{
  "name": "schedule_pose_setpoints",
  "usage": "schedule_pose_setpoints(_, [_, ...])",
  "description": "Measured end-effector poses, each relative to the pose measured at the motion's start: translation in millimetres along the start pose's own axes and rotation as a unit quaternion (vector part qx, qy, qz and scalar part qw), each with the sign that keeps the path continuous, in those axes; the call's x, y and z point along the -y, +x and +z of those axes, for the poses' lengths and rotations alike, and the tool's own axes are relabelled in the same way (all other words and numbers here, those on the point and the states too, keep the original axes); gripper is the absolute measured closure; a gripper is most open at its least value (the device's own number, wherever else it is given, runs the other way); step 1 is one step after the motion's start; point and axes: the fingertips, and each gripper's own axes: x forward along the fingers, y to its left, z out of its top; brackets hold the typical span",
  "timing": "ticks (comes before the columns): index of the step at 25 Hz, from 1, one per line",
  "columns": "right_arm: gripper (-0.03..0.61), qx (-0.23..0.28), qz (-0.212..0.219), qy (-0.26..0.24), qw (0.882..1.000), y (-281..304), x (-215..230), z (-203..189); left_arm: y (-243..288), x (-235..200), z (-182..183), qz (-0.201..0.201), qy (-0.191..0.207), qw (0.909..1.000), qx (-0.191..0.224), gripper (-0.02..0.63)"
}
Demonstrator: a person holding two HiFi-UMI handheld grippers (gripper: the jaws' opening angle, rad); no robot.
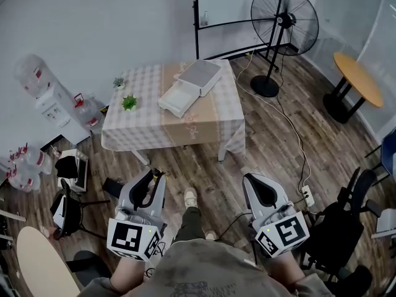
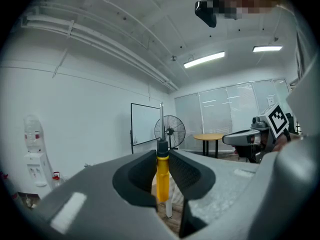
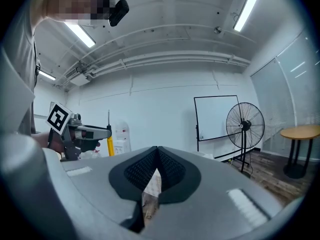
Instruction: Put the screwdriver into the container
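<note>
A screwdriver [image 2: 162, 179] with a yellow handle and black collar stands upright between the jaws of my left gripper [image 2: 162, 156], its metal shaft pointing up. In the head view the left gripper [image 1: 156, 173] is held low over the floor, well short of the table. The white open container [image 1: 177, 98] lies on the checkered table [image 1: 142, 125], its lid [image 1: 199, 77] beside it. My right gripper [image 1: 250, 178] is shut, with nothing between its jaws, and is also held over the floor. From the right gripper [image 3: 157, 151] view, the left gripper [image 3: 85, 132] shows with the screwdriver [image 3: 109, 146].
Two small green plants [image 1: 129, 102] stand on the table's left side. A floor fan [image 1: 283, 20] and a whiteboard are behind the table. A water dispenser [image 1: 46, 98] is at left, a round table [image 1: 357, 79] and chairs at right. A cable and power strip [image 1: 307, 195] lie on the floor.
</note>
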Motion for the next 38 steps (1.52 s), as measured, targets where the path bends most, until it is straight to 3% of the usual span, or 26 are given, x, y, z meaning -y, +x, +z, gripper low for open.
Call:
schedule_pose_setpoints(12, [0.551, -0.033, -0.002, 0.008, 0.999, 90, 44, -11, 91, -53, -8, -0.014, -0.007, 0.9999, -0.007, 0.534])
schedule_pose_setpoints(24, [0.551, -0.064, -0.005, 0.022, 0.998, 243, 79, 1, 208, -163, -5, -0.029, 0.010, 0.9991, -0.028, 0.534])
schedule_pose_setpoints(31, [0.551, -0.075, -0.012, 0.020, 0.997, 319, 95, 3, 275, -219, -29, -0.045, 0.020, 0.9962, -0.073, 0.534])
schedule_pose_setpoints(38, [0.551, -0.101, -0.021, 0.036, 0.994, 359, 111, -20, 333, -245, -76, -0.079, 0.025, 0.9853, -0.150, 0.534])
